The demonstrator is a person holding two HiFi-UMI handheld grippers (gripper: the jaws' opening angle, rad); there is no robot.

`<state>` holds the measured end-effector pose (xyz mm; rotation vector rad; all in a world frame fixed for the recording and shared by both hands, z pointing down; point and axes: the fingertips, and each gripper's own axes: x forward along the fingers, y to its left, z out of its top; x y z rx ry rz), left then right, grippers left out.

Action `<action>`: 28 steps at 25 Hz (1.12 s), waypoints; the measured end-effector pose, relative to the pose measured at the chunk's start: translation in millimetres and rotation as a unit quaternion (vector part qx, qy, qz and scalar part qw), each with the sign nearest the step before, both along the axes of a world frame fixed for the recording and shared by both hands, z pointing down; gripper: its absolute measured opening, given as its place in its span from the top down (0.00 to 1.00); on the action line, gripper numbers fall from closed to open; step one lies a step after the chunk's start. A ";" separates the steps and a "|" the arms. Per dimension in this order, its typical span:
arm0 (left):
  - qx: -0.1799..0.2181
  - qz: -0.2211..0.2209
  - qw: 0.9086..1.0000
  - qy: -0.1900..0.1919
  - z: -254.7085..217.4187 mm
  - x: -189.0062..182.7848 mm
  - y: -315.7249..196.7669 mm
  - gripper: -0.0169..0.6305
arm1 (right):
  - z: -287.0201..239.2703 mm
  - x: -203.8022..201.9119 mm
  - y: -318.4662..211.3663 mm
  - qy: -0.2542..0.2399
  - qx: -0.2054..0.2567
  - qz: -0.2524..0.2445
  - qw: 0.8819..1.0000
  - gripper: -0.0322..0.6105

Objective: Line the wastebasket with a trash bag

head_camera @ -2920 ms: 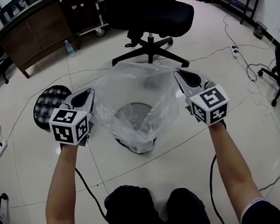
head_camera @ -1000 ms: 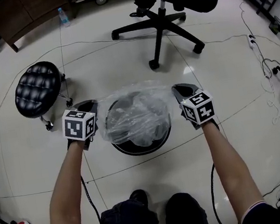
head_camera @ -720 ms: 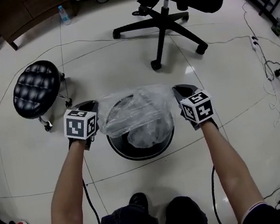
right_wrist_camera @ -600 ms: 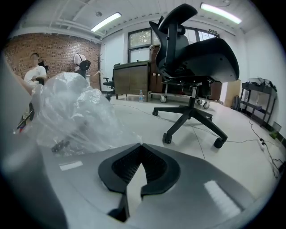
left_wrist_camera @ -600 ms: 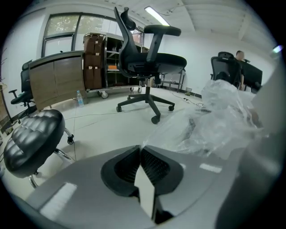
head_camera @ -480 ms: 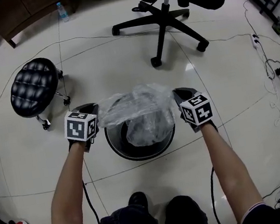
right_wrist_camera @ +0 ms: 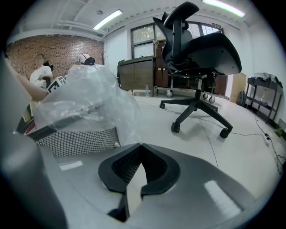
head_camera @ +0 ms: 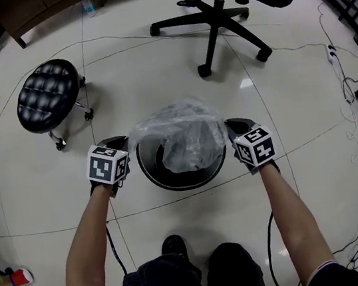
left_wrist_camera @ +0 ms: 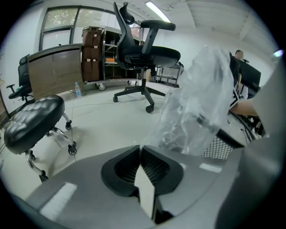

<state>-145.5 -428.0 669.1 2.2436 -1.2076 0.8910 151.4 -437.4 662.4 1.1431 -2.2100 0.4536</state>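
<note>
1. Down on the pale floor (head_camera: 318, 171) in the head view, the black wastebasket (head_camera: 180, 183) is standing just beyond the person's knees, and the clear trash bag (head_camera: 181, 135) is billowing over its mouth, its lower part sagging inside; the left gripper (head_camera: 119, 145) and right gripper (head_camera: 236, 126) are flanking the rim on either side, stretching the bag's mouth wide, probably so its hem can fold over the rim
2. Looking along the left gripper (left_wrist_camera: 140, 148), its jaws are pressing fully together on the bag's edge, and the trash bag (left_wrist_camera: 196, 107) is rising rightward above the mesh wastebasket (left_wrist_camera: 215, 147)
3. Looking along the right gripper (right_wrist_camera: 140, 147), its jaws are likewise clamping tight, pinching the trash bag (right_wrist_camera: 85, 100) that is spreading left over the wastebasket (right_wrist_camera: 76, 141); the hem is not yet sitting around the rim
</note>
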 end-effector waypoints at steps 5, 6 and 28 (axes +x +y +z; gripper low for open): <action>-0.007 -0.004 1.000 0.007 1.4 2.5 12.1 0.96 | 0.6 -7.6 8.2 -0.004 -0.007 -0.007 1.000 0.95; -0.008 -0.003 1.000 0.009 0.3 3.1 13.3 0.95 | -1.4 -8.4 8.1 -0.009 -0.007 -0.008 1.000 0.94; 0.050 0.035 0.998 0.013 -96.1 -16.4 50.3 0.72 | -117.3 -23.8 11.5 -0.059 0.070 -0.049 0.995 0.77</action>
